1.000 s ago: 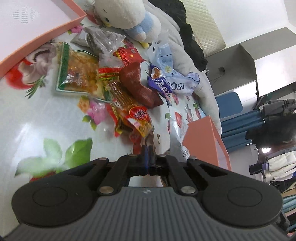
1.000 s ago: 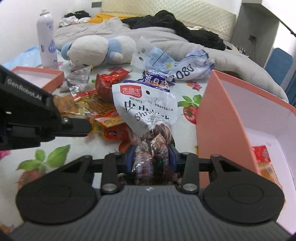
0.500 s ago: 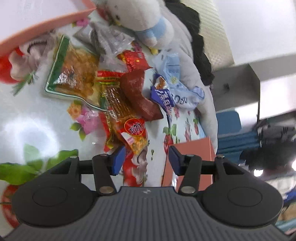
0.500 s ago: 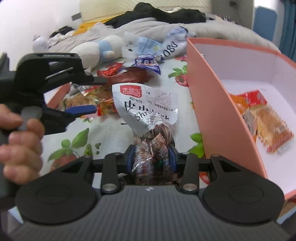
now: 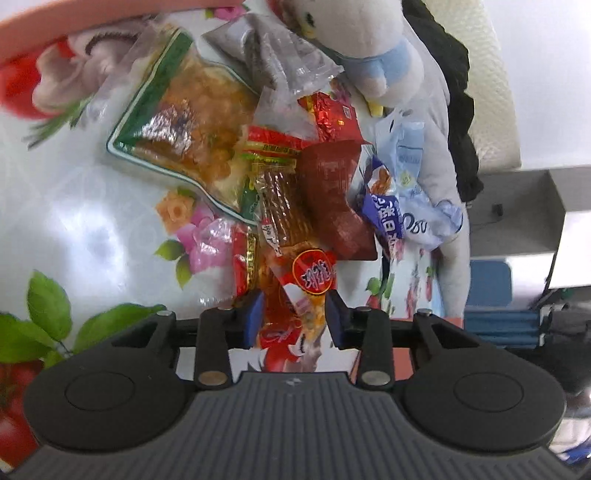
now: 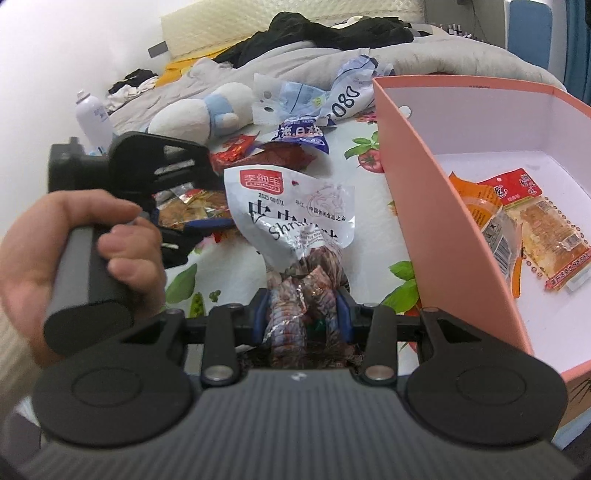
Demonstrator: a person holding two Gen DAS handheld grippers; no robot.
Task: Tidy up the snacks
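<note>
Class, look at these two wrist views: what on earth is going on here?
A person is sorting snacks with two handheld grippers. The right gripper is shut on a white shrimp snack bag, held beside the pink box, which already holds a few packets. The left gripper is open, its fingers on either side of a red-labelled snack packet in the pile.

Glossy plastic snack packets on shiny floral tablecloth.

A home bedroom: a grey duvet lies rumpled behind the plush toy, black clothes heaped beyond it against a quilted headboard.
</note>
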